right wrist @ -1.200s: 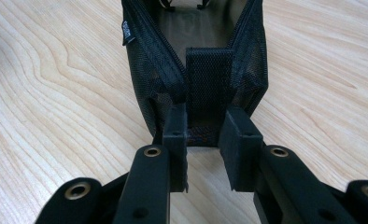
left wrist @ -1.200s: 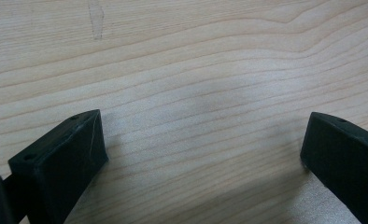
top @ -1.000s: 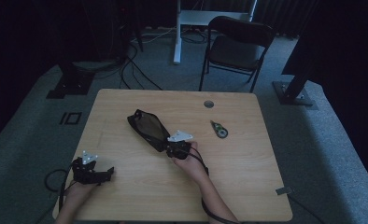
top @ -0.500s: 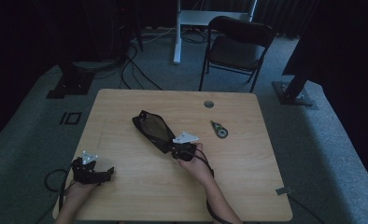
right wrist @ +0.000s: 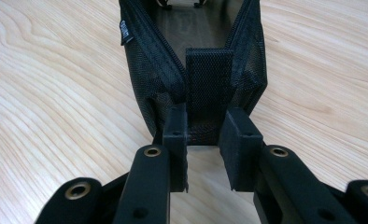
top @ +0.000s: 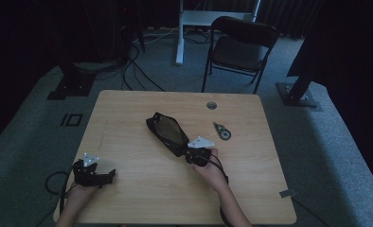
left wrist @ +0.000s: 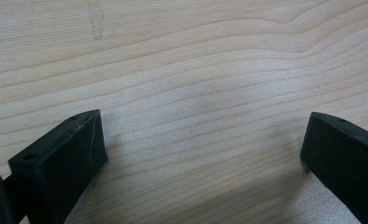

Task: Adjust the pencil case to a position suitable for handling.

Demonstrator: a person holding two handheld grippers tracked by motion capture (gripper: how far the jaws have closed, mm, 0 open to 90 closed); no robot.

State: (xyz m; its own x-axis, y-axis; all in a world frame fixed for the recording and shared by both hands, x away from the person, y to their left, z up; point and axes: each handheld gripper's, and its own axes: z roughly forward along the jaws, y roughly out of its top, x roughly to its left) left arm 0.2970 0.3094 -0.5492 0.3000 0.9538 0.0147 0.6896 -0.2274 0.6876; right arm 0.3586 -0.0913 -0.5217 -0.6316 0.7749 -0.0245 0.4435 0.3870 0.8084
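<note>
right gripper [right wrist: 203,140]: closed on the webbing tab at the near end of the black mesh pouch [top: 167,132] | pouch: laid unzipped near the middle of the wooden table [top: 142,189], stretching away from that gripper | left gripper [left wrist: 201,154]: jaws held wide apart with bare table between them, at the near left edge | tape dispenser [top: 222,131]: lying just right of the pouch

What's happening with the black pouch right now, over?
Right gripper shut on black pouch end tab. Left gripper open, resting on table. Small green gadget lies beside the pouch, apart.
</note>
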